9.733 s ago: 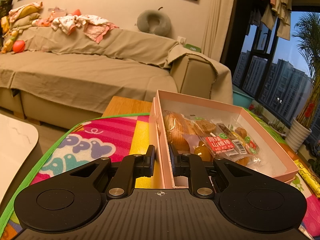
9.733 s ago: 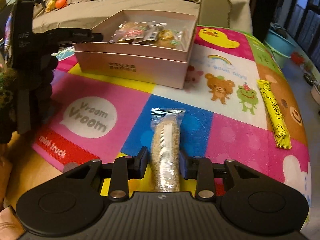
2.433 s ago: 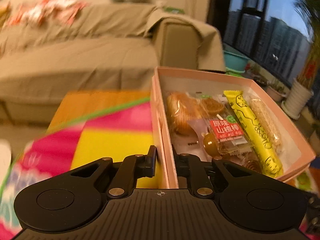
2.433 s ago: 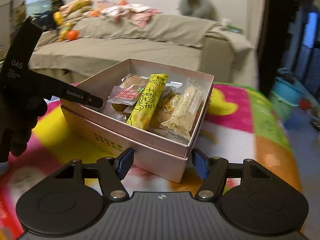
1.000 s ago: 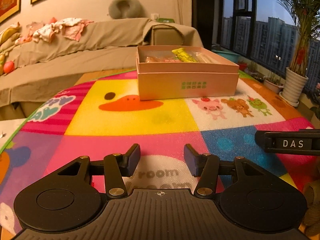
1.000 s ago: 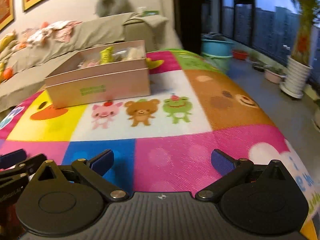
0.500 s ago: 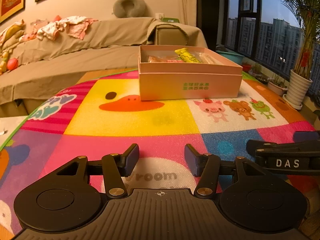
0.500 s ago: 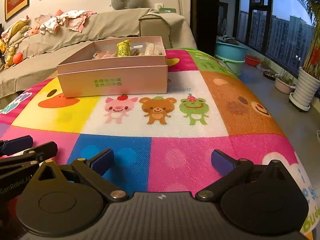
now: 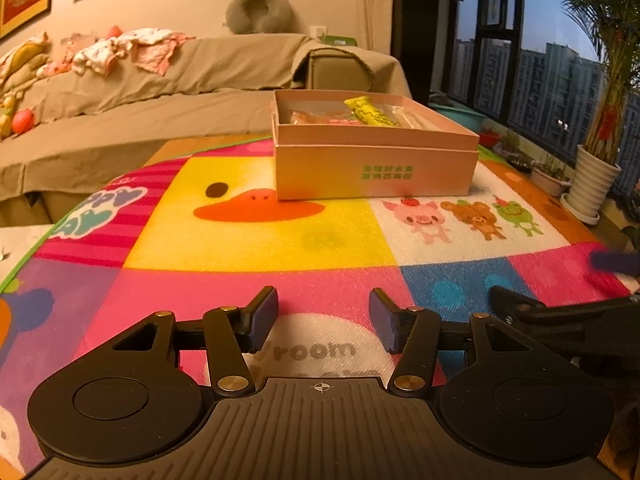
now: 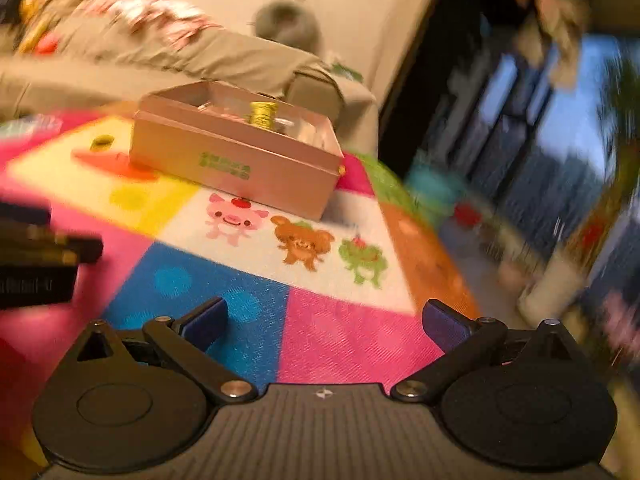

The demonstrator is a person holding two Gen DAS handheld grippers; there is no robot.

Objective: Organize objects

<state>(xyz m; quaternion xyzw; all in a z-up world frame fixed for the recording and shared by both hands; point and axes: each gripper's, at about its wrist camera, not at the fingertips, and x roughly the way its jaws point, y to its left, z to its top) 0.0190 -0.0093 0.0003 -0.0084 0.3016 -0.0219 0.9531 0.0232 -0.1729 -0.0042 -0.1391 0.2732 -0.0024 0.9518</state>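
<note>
**Both grippers empty over the play mat, snack box at the far edge**

On the far left, beyond the mat, a sofa (image 9: 120,120) draped in a tan cover runs along the wall, with crumpled clothes (image 9: 120,50) piled on its backrest and a grey neck pillow (image 9: 260,8) perched on top.

The colourful play mat (image 9: 260,240) carries everything else. Low over its near edge, above the white "Vroom" speech bubble, the left gripper (image 9: 323,320) has its jaws moderately apart with nothing between them.

Toward the far edge of the mat, roughly at its middle, stands the pink box (image 9: 376,168), lid off and nested underneath. Its near left corner touches the orange duck beak printed on the yellow square. Inside lie wrapped snacks, among them a yellow snack stick (image 9: 370,114) pointing away from the camera; the rest are too low behind the rim to make out. In front of the box the mat shows a pig, a bear and a frog in a row.

Further right, over the blue and pink squares near the mat's near right corner, the right gripper (image 10: 326,320) is spread wide and holds nothing. Its view is heavily motion-blurred and tilted; the box (image 10: 236,160) shows there too, with the yellow stick (image 10: 263,114) poking above its rim.

At the far right, off the mat, dark windows and a potted plant (image 9: 592,176) in a white ribbed pot.
</note>
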